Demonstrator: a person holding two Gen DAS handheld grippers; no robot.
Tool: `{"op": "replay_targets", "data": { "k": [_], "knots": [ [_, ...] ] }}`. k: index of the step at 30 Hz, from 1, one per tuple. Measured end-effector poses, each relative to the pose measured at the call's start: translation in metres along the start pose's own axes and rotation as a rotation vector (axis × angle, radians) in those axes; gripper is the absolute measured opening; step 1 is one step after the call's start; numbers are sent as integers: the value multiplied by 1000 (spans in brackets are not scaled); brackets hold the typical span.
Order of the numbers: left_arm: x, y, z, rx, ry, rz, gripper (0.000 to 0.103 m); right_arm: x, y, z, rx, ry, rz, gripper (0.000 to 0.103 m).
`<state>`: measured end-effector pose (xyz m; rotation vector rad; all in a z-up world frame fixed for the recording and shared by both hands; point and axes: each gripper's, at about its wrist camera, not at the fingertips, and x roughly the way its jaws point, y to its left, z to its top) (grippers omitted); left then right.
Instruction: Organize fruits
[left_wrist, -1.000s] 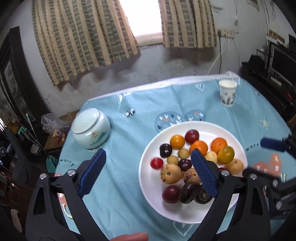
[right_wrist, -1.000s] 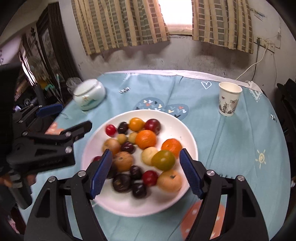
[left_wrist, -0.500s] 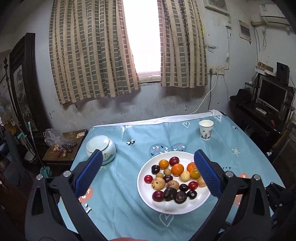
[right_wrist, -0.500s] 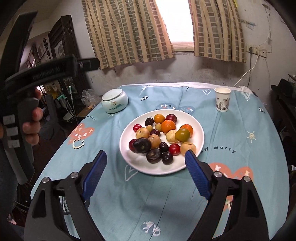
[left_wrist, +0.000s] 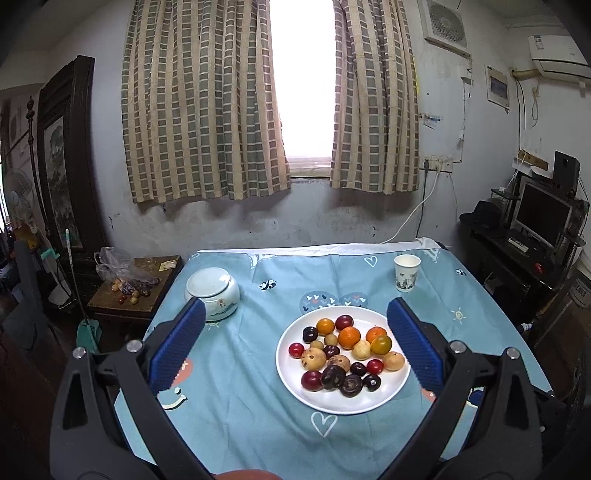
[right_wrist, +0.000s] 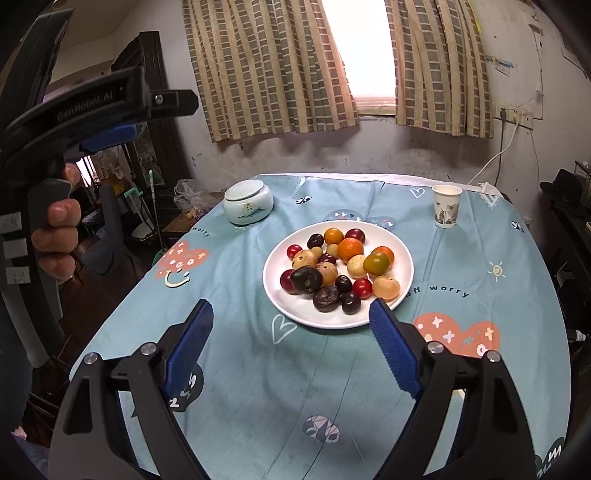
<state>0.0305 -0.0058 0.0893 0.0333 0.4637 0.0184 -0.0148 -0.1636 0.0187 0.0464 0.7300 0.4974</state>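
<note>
**Both grippers held back from a full plate**

White plate (left_wrist: 295, 384) sits toward the near-middle of the table (left_wrist: 258, 424), on a blue patterned cloth. All the fruits (left_wrist: 341, 354) visible on the table are on it, clustered touching: oranges at the back, a green-orange one to the right, pale yellow-brown ones in the middle, dark plums and small red ones along the front. None lies loose on the cloth.

Left gripper (left_wrist: 295, 350): jaws at their widest, nothing between them; the plate shows beyond the gap and is not reached. Right gripper (right_wrist: 291, 347): jaws also wide, having just been opening, nothing held; it hangs short of the plate's near rim. In the right view a hand (right_wrist: 55, 236) grips the left tool's handle, raised at the left edge.

Lidded ceramic jar (left_wrist: 212, 291) stands well apart to the plate's left; a paper cup (left_wrist: 407, 273) stands at the far right. Neither looks involved.

Judgement: with the fruit gathered and both grippers empty and clear, the sorting looks finished, or at least paused. The open jaws suit a release rather than a carry.
</note>
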Motion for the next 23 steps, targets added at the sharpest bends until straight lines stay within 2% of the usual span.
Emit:
{"op": "replay_targets", "data": {
  "k": [23],
  "knots": [
    [-15,3,-1,-12,2,62,100,-2,1,-12,-8,20,13,88]
  ]
}}
